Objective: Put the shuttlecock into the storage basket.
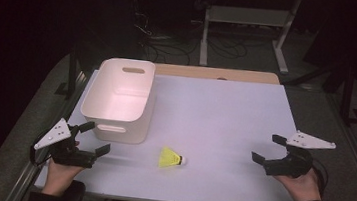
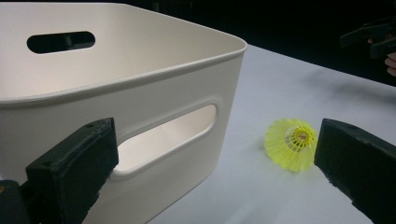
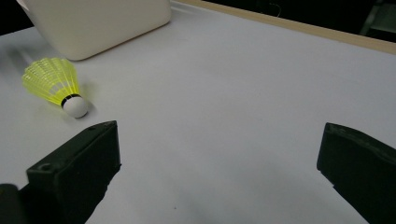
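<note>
At the table's (image 1: 225, 115) near-left corner the left gripper (image 1: 93, 138) hangs with its jaws spread and empty just in front of the white plastic bin (image 1: 120, 98), and the yellow shuttlecock (image 1: 170, 158) lies on its side to that gripper's right, near the bin's front right corner, its long axis running across the table with the white cork tip pointing toward the right gripper (image 1: 267, 149). That gripper waits released and empty at the right edge, well apart from the shuttlecock, so the left hand (image 1: 61, 171) looks the nearer one for a pick-up. The left gripper view looks into the open skirt of the shuttlecock (image 2: 290, 143) with the cork hidden, while the right gripper view shows the cork end (image 3: 75, 106) plainly.
</note>
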`<state>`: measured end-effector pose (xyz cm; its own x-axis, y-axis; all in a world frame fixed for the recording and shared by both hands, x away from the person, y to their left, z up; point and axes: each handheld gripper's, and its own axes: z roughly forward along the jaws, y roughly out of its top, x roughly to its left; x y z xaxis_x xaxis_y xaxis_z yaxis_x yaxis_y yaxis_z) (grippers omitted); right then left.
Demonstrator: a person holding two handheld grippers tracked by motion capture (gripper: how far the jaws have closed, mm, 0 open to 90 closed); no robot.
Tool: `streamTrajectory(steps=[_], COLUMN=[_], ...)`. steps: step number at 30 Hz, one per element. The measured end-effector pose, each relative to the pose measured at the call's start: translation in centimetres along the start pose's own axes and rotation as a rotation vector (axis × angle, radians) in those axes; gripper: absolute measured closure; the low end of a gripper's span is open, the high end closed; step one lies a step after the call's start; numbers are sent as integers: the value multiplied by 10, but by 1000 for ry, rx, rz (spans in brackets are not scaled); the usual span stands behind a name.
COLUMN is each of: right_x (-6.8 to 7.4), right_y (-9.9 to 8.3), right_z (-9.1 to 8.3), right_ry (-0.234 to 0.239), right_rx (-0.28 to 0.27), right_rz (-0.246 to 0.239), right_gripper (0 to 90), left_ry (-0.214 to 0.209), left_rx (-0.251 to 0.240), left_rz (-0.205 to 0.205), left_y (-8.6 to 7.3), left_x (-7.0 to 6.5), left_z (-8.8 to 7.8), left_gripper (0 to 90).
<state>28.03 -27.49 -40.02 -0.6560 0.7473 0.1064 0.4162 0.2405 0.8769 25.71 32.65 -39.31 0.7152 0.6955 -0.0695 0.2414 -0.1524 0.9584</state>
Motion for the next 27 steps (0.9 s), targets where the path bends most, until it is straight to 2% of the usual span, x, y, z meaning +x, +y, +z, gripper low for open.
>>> streamTrajectory(steps=[27], right_x=[14], right_y=[31], right_z=[10], right_ry=[44], right_rx=[51], right_rz=[-76], right_gripper=[0], left_ry=[5], left_rx=[-3], left_rz=[-4], left_y=[0], left_x=[-1], left_z=[-2], left_gripper=[0])
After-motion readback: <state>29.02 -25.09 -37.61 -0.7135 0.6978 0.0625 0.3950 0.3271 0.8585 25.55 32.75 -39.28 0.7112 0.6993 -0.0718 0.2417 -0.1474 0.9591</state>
